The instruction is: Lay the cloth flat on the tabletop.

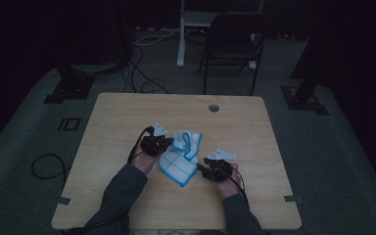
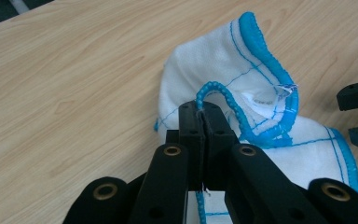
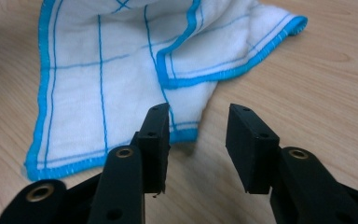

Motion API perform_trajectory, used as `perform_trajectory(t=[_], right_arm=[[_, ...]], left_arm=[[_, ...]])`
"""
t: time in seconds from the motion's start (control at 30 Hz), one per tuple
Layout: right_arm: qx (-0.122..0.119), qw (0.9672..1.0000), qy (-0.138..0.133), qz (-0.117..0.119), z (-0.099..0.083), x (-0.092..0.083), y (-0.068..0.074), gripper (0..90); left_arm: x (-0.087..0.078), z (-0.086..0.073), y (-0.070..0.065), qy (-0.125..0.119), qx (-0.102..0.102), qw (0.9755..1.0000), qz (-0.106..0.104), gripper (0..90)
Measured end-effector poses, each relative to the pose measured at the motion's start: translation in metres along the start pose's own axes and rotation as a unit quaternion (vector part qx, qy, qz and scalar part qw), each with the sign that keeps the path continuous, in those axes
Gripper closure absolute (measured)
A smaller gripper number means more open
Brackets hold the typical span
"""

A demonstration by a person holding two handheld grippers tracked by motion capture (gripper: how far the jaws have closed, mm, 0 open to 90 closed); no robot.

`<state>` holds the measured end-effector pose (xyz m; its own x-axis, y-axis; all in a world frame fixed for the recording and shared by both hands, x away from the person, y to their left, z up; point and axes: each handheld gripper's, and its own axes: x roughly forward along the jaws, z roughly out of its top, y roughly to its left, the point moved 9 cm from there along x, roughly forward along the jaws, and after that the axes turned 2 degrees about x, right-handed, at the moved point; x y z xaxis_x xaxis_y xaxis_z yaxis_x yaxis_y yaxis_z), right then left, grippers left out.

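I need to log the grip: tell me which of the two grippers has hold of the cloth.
The left gripper: its jaws are shut on the blue hem of the cloth. The right gripper stands open beside the cloth, holding nothing.

Black grippers, brass screws, grey sleeves (image 1: pixel 122 188)

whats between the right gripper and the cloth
Bare tabletop. In the right gripper view the open right gripper sits just short of the cloth, its left jaw at the cloth's blue hem, nothing lying between.
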<state>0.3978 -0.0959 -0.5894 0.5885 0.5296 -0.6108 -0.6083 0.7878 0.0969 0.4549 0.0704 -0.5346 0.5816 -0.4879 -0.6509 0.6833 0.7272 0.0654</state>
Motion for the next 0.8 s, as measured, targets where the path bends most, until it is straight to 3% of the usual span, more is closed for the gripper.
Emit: perform_trajectory(t=[0.3, 0.47, 0.8], right_arm=[[0.005, 0.9999, 0.007, -0.011, 0.006, 0.011, -0.002, 60.2], [0.010, 0.9996, 0.023, -0.014, 0.008, 0.023, -0.002, 61.6], [0.007, 0.9992, 0.038, -0.013, 0.008, 0.028, 0.000, 85.7]], left_arm=[[-0.005, 0.002, 0.012, -0.011, -0.019, 0.9997, 0.011, 89.0], [-0.008, -0.001, 0.020, -0.018, -0.040, 0.9989, 0.018, 89.0], [-0.015, -0.004, 0.036, -0.023, -0.058, 0.9974, 0.036, 89.1]])
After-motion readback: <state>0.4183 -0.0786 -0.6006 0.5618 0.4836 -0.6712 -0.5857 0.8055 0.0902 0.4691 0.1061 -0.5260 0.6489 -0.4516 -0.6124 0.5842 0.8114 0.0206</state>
